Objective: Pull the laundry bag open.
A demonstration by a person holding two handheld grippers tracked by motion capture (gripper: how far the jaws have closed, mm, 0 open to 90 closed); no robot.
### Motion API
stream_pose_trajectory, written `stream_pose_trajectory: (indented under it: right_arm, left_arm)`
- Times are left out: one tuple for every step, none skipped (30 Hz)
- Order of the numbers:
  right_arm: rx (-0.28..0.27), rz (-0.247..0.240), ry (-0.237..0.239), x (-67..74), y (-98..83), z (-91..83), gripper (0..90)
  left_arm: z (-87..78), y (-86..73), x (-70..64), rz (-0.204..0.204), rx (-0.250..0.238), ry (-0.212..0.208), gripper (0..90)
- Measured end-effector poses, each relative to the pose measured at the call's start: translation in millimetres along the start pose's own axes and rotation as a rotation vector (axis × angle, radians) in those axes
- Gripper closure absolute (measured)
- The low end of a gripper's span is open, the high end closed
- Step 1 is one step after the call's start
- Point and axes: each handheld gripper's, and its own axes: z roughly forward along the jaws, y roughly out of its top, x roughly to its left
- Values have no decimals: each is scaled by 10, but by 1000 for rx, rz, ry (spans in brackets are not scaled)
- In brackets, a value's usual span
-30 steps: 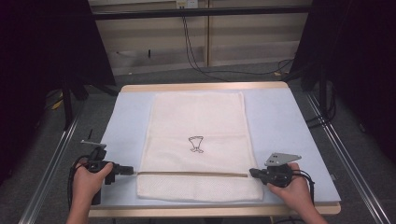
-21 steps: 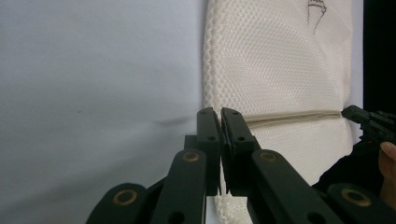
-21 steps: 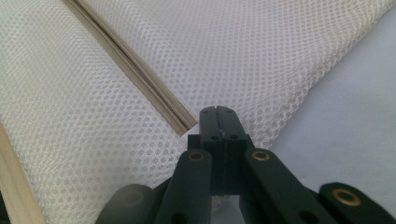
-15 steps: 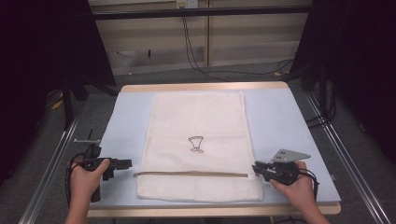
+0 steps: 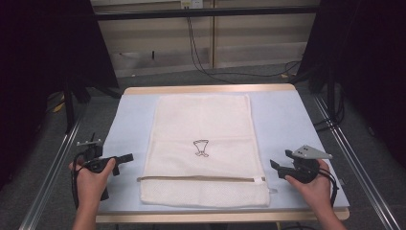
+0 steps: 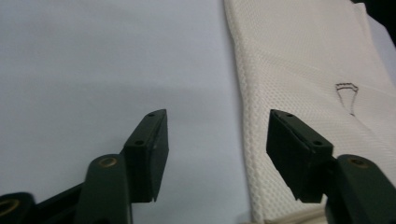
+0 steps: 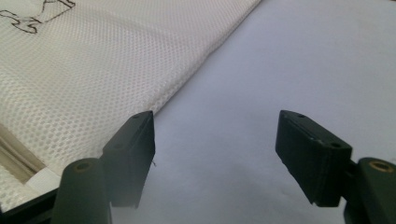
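A cream mesh laundry bag (image 5: 203, 143) lies flat in the middle of the pale blue table (image 5: 282, 120), with a small dark emblem (image 5: 201, 147) at its centre and a tan zipper band (image 5: 201, 179) across its near end. My left gripper (image 5: 125, 160) is open just left of the bag's near left edge, apart from it; the mesh (image 6: 299, 74) lies ahead on the right of its view. My right gripper (image 5: 280, 160) is open just right of the bag's near right corner, with nothing between its fingers. The bag's edge (image 7: 93, 84) runs past its left jaw.
Metal rails (image 5: 52, 167) run along both sides of the table. Black cables (image 5: 201, 52) hang over the floor behind the table's far wooden edge (image 5: 206, 89). Bare blue surface lies either side of the bag.
Both grippers have let go of the bag's zipper end and drawn outward, the left to the left and the right to the right. Their jaws now stand open.
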Motion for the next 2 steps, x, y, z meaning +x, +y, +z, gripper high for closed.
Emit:
stream_pose_trajectory:
  right_arm:
    - [18,4,-11,-22,-2,21,266]
    - [18,4,-11,-22,-2,21,266]
  left_arm:
    - [5,0,8,28,-3,9,335]
    - [16,-1,4,47,-9,29,335]
